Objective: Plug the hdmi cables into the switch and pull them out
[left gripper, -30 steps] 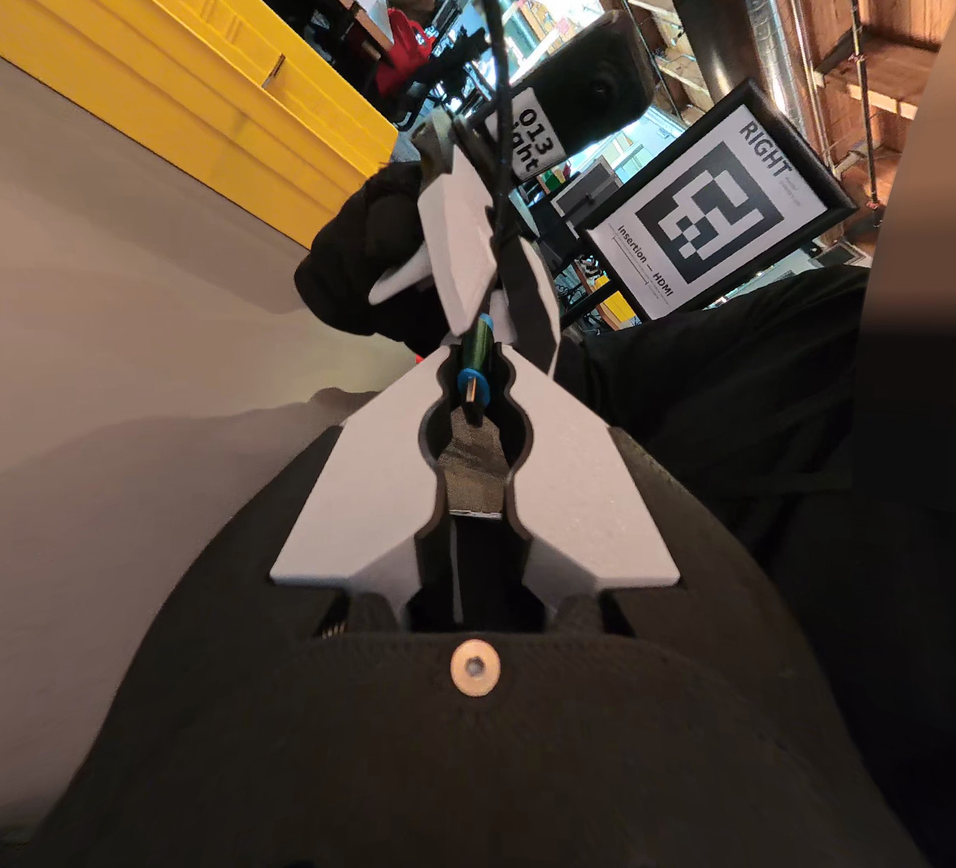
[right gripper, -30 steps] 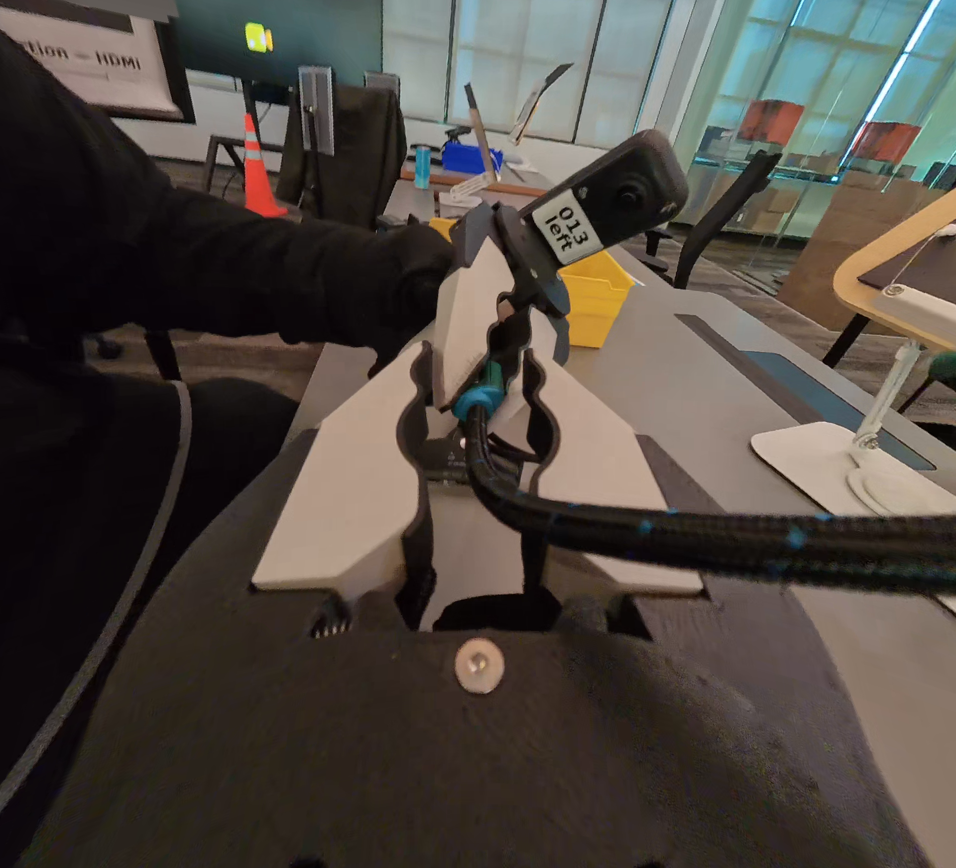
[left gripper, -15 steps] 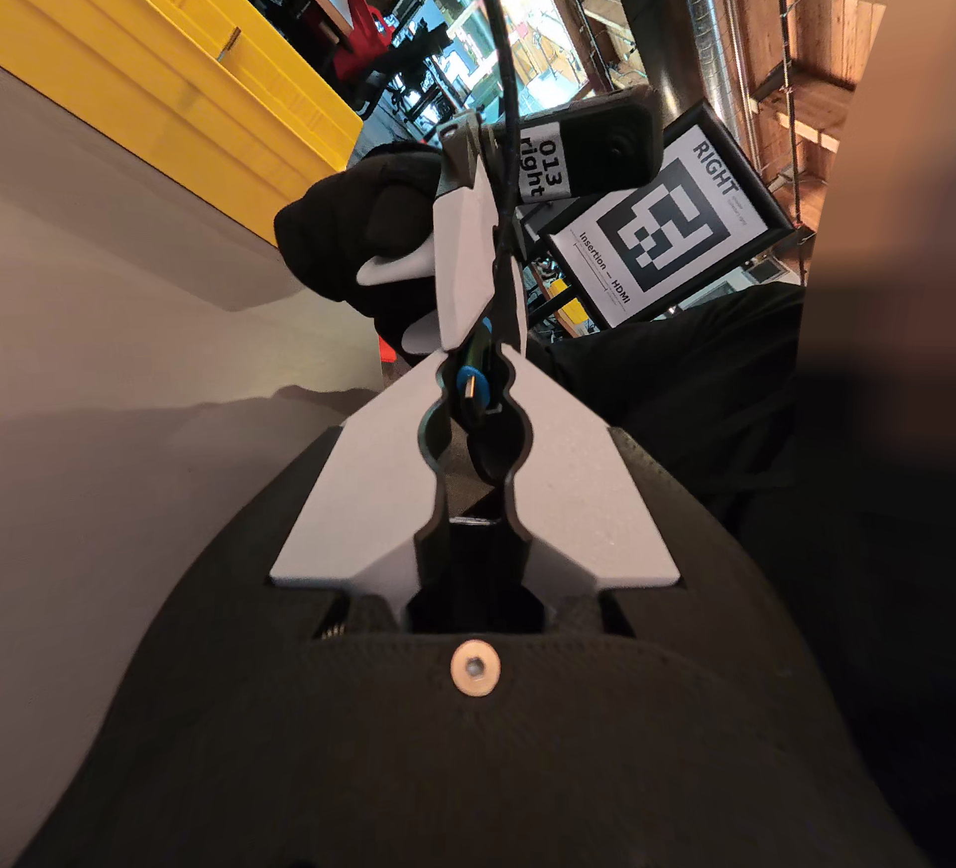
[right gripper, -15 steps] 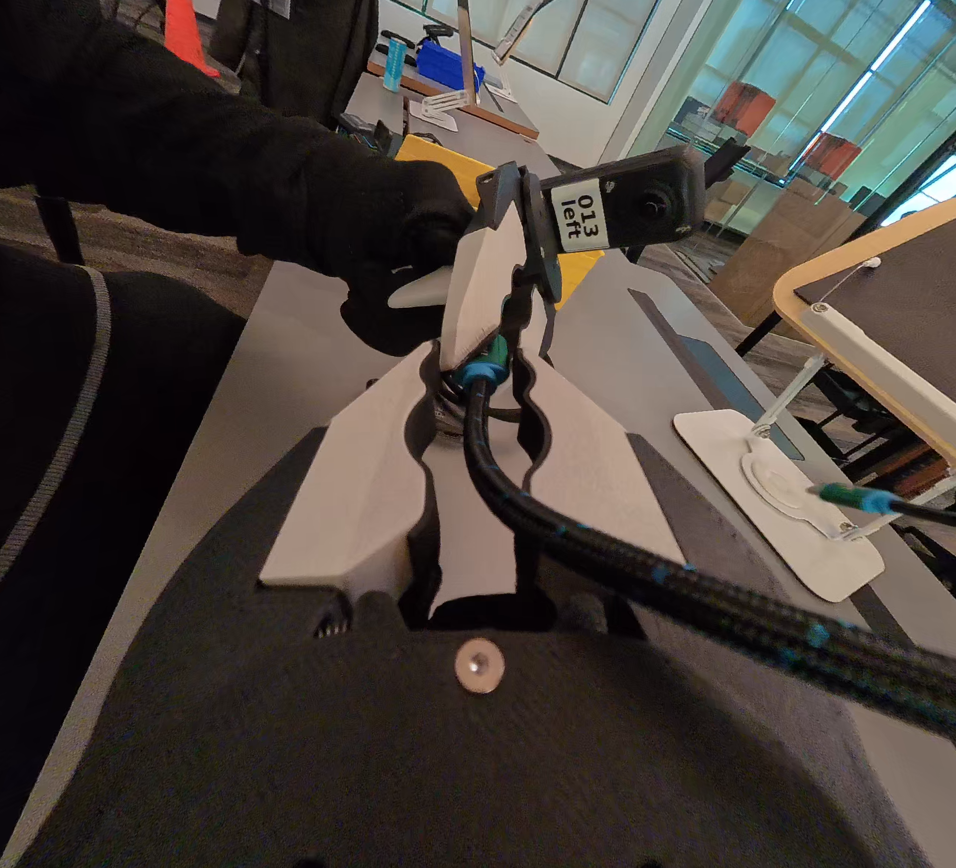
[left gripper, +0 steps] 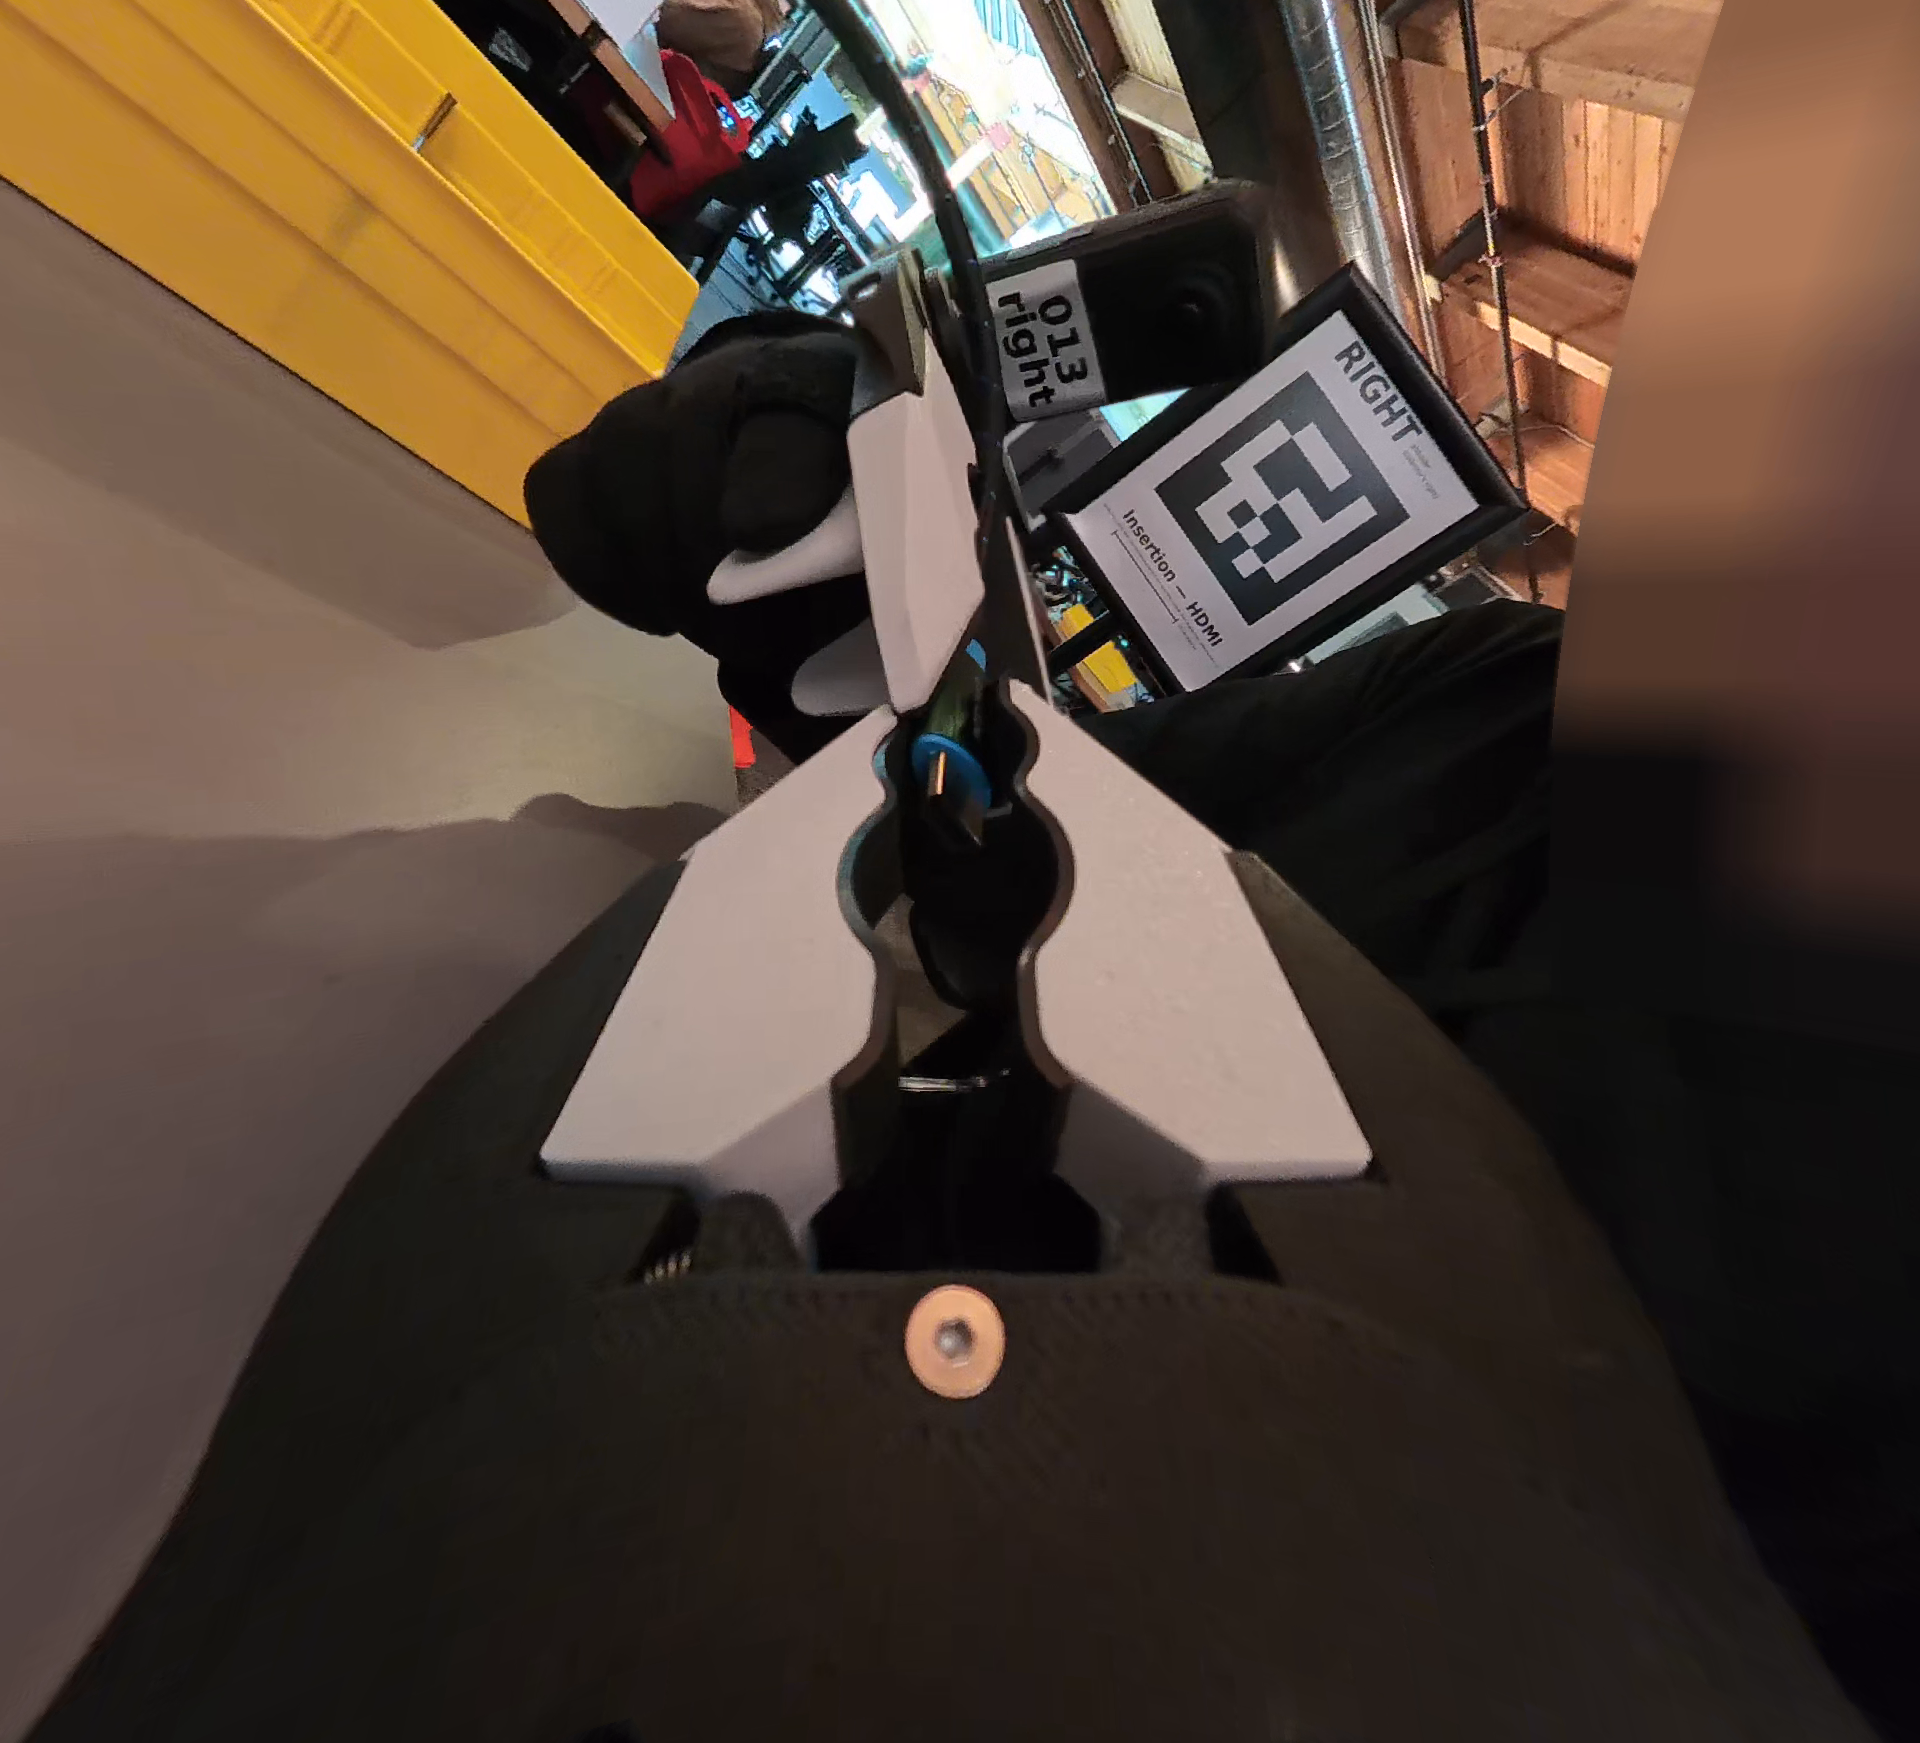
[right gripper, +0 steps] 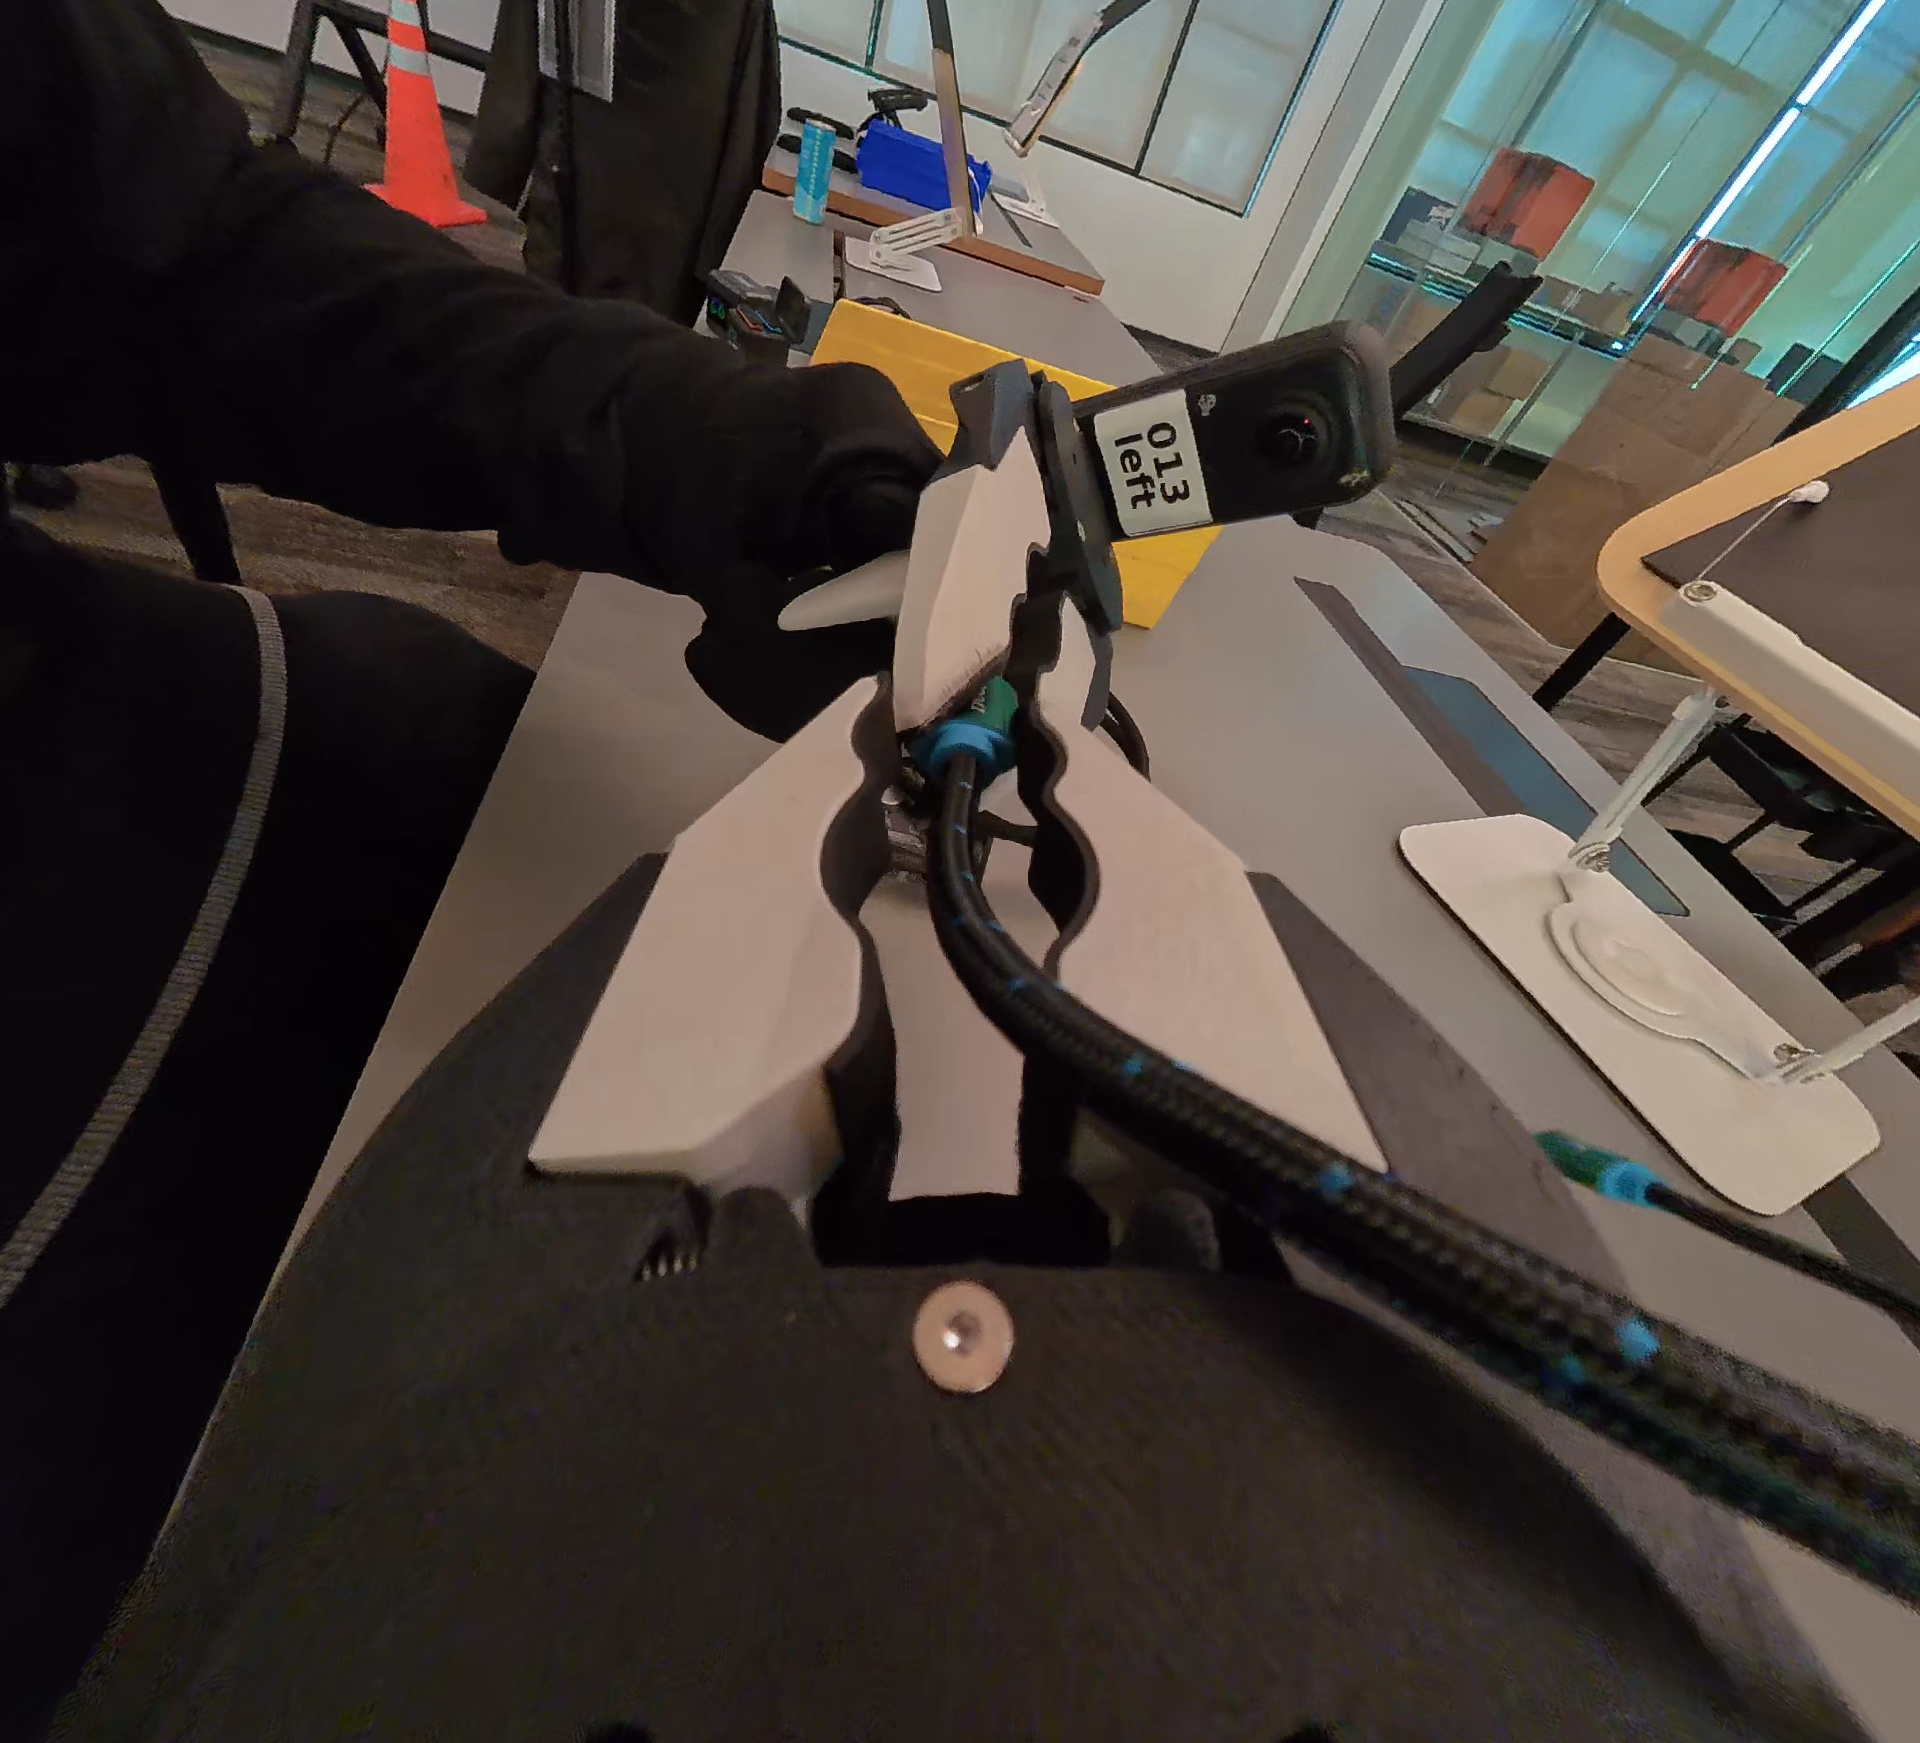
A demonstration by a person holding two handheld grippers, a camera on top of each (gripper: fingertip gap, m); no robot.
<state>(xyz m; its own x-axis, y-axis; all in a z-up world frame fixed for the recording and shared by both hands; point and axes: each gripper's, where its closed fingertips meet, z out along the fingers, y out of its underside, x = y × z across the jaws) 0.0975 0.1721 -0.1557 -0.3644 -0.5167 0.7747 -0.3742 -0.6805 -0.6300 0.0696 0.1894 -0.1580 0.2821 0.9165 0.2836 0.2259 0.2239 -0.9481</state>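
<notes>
My right gripper is shut on a green HDMI plug with a blue collar. Its braided black cable trails back past the camera. My left gripper meets it tip to tip and is shut on a small dark box, the switch. The switch also shows in the right wrist view, behind my right fingertips. In the left wrist view the plug points its metal tip into my left jaws, below the right gripper's white finger. I cannot tell whether the tip touches the switch. A second green plug lies on the table at the right.
Both grippers hover over a grey table. A yellow bin stands on it by the left gripper. A white stand base lies at the right. A framed marker sign stands behind the right gripper. Black-gloved hands and dark sleeves hold both grippers. The grippers are tip to tip, or close to it.
Both grippers stay tip to tip but have tilted and swung together. The switch face in my left jaws has gone from grey to dark. The second plug has come into the right wrist view.
</notes>
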